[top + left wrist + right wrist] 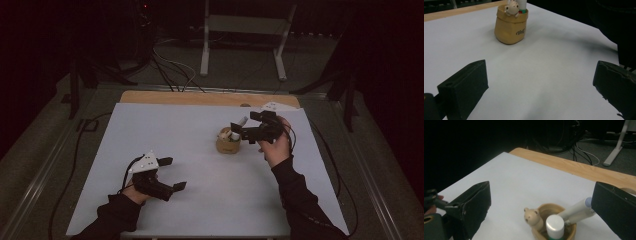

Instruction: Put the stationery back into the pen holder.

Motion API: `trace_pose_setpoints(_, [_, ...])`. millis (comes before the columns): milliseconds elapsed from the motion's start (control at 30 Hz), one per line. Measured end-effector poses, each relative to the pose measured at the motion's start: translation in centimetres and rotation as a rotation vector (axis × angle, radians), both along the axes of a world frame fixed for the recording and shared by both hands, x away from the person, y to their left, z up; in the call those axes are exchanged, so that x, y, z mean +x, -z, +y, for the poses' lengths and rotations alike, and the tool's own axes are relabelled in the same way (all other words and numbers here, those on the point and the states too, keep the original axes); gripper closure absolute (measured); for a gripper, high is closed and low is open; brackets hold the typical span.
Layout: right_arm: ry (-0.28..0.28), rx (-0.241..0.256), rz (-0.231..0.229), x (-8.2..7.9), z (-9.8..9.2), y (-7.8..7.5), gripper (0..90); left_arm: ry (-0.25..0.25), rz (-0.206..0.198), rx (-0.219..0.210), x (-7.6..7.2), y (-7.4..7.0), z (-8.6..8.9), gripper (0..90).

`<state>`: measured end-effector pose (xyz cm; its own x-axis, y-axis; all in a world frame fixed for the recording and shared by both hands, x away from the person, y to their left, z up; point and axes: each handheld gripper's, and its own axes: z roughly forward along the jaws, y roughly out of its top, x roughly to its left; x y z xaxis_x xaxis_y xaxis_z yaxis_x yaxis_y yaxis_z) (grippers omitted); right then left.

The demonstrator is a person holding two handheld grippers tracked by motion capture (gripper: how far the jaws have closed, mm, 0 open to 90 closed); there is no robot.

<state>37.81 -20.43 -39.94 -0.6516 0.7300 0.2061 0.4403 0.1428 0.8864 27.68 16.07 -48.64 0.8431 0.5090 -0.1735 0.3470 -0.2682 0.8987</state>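
Tan pot (228,143) right of centre on white worktop (165,135), holding white tube (576,210) and green-banded bottle (554,226). Right gripper (239,131) wide, poised over pot. Left gripper (172,173) wide, idle near front. Step: reaching for tube. Next: lower, straddle tube, close.

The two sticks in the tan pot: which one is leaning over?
The long white tube leans over the rim of the tan bear-trimmed pot, toward the right gripper. The silver-capped green one stands upright.
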Motion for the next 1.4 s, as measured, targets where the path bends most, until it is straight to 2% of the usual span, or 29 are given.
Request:
trace_pose_setpoints(367, [-0.039, 0.002, -0.009, -2.2, -1.2, 1.3, 2.4, 0.007, -0.007, -0.01, -0.2, -0.1, 0.4, 0.3])
trace_pose_setpoints(600, [-0.074, -0.01, 0.003, -3.7, -1.2, 4.4, 1.9, 0.002, -0.013, -0.016, -0.2, -0.1, 0.6, 0.3])
trace_pose_setpoints(667, [-0.084, -0.006, 0.021, -4.0, -1.2, 5.4, 1.9, 0.003, -0.013, -0.014, -0.2, -0.1, 0.6, 0.3])
trace_pose_setpoints(867, [-0.102, -0.023, 0.032, -4.7, -1.7, 7.2, 1.9, 0.009, -0.017, -0.012, -0.3, -0.1, 0.6, 0.3])
trace_pose_setpoints(1067, [-0.116, -0.012, 0.038, -6.0, -2.9, 8.3, 1.9, 0.011, -0.012, -0.015, -0.2, 0.2, 0.7, 0.3])
trace_pose_setpoints(1400, [-0.098, -0.044, 0.068, -8.4, -5.9, 9.2, 1.9, 0.012, -0.018, -0.001, -0.3, 0.2, 0.6, 0.3])
